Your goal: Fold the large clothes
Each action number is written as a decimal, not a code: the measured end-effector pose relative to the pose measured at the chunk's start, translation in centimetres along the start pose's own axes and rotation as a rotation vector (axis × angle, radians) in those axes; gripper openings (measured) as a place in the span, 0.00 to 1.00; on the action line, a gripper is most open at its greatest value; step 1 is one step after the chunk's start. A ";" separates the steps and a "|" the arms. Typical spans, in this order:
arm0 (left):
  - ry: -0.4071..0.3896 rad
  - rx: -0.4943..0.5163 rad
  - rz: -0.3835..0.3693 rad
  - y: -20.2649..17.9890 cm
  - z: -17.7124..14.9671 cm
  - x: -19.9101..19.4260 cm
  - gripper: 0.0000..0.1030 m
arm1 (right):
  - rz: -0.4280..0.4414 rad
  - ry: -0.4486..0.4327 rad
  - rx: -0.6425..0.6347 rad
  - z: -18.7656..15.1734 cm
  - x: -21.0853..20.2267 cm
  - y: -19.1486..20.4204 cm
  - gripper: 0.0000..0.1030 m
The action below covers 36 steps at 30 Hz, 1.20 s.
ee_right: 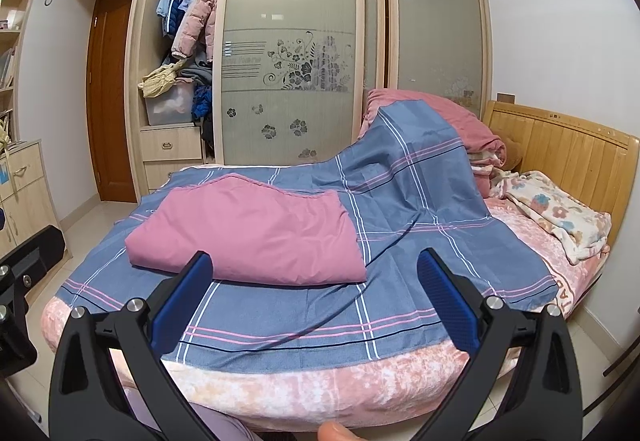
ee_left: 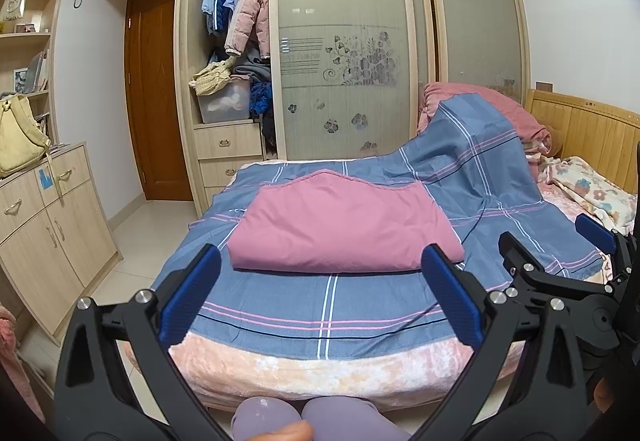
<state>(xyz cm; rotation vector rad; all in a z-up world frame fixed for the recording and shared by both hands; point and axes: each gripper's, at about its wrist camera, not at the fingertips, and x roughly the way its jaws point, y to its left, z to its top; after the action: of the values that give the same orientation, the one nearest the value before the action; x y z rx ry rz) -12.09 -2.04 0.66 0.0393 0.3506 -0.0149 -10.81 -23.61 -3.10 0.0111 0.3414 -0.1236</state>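
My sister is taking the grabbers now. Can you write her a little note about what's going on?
Left gripper: open, holding nothing, held above the near edge of the bed.
Right gripper: open too, empty, beside the left one.
Pink cloth: lies folded into a flat rectangle on the blue checked sheet, near the foot of the bed.
Done: the pink cloth looks folded and let go.
Left: probably nothing on it, unless you want it smaller. The blue sheet is spread out, its far end draped over a pink pile by the headboard.
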 end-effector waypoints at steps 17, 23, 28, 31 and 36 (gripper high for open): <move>0.005 0.001 -0.003 -0.1 -0.1 0.2 0.98 | 0.002 0.008 -0.001 -0.2 0.1 0.0 0.99; 0.010 -0.001 -0.003 0.0 -0.3 0.3 0.98 | 0.000 0.012 0.000 -0.3 0.2 0.2 0.99; 0.011 -0.006 -0.015 0.0 -0.5 0.4 0.98 | -0.001 0.013 -0.001 -0.4 0.2 0.2 0.99; 0.006 -0.009 -0.032 0.1 -0.6 0.4 0.98 | 0.002 0.020 -0.001 -0.6 0.4 0.0 0.99; -0.004 0.017 -0.006 -0.3 -0.9 0.6 0.98 | 0.001 0.021 -0.001 -0.6 0.5 0.0 0.99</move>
<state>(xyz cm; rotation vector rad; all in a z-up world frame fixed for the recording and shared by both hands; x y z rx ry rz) -11.88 -2.28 -0.41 0.0547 0.3461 -0.0235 -10.58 -23.65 -3.85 0.0119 0.3620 -0.1222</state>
